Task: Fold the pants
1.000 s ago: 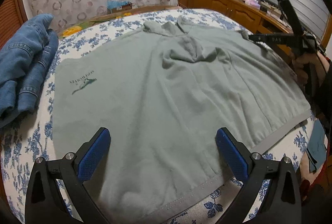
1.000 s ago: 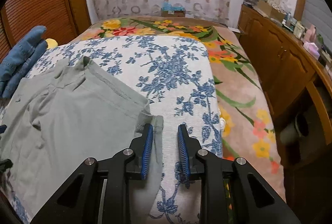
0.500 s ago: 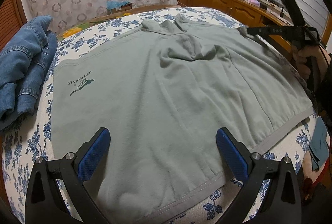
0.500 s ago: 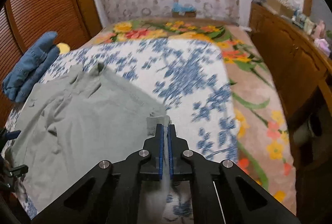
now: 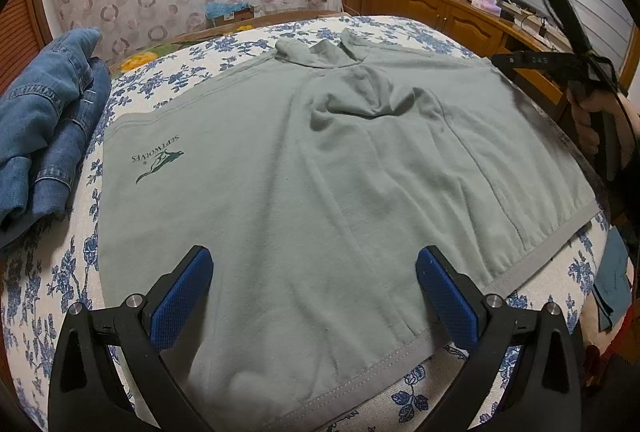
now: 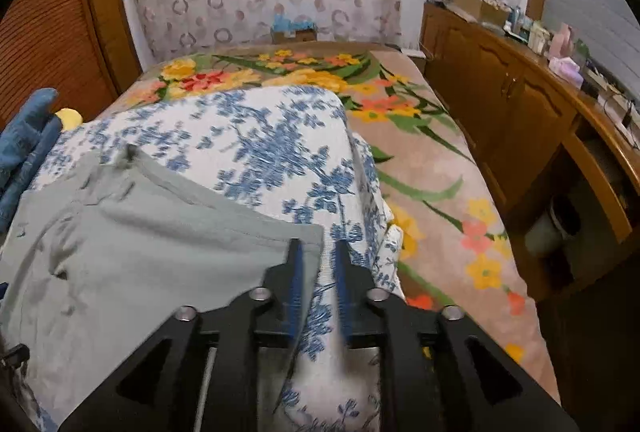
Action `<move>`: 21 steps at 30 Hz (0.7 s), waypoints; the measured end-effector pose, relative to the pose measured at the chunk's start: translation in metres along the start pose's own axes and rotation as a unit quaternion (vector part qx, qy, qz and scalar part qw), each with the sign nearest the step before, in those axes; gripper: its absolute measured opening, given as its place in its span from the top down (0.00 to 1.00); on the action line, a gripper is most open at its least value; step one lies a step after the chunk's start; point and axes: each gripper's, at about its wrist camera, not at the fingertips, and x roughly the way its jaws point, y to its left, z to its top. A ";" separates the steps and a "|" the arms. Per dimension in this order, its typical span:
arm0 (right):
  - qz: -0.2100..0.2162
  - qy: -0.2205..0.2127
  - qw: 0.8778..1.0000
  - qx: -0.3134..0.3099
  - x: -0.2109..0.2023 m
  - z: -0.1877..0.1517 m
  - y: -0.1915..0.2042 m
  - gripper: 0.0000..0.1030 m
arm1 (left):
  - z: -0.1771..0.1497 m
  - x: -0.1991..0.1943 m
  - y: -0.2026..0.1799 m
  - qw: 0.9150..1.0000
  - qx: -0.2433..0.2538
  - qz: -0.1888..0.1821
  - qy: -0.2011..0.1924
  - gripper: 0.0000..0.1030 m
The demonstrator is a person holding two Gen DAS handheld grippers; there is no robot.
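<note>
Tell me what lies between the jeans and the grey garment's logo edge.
Only a strip of the blue-flowered bedspread separates the jeans from the grey garment; nothing rests on it. The left wrist view shows this.

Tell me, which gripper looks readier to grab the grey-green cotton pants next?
Probably the left gripper: wide open, waistband edge of the grey-green cotton pants between its fingers. The right gripper, just opened, stands beside the corner.
</note>
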 end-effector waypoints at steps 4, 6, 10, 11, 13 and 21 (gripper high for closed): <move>0.024 -0.026 0.999 -0.023 -0.019 -0.011 0.023 0.55 | -0.002 -0.007 0.005 1.000 -0.010 -0.002 -0.008 0.01; 0.042 -0.032 0.998 -0.038 -0.029 -0.024 0.034 0.53 | -0.004 -0.015 0.009 1.000 -0.010 0.001 -0.015 0.01; 0.069 -0.041 0.994 -0.074 -0.044 -0.054 0.057 0.45 | -0.010 -0.036 0.019 0.999 -0.022 -0.003 -0.036 0.03; 0.078 -0.042 0.993 -0.079 -0.047 -0.062 0.063 0.43 | -0.011 -0.039 0.022 0.999 -0.025 -0.003 -0.038 0.04; 0.095 -0.039 0.991 -0.085 -0.050 -0.075 0.072 0.39 | -0.016 -0.048 0.029 0.998 -0.033 -0.003 -0.044 0.05; 0.109 -0.031 0.988 -0.105 -0.055 -0.106 0.086 0.36 | -0.037 -0.062 0.058 0.997 -0.067 0.003 -0.045 0.29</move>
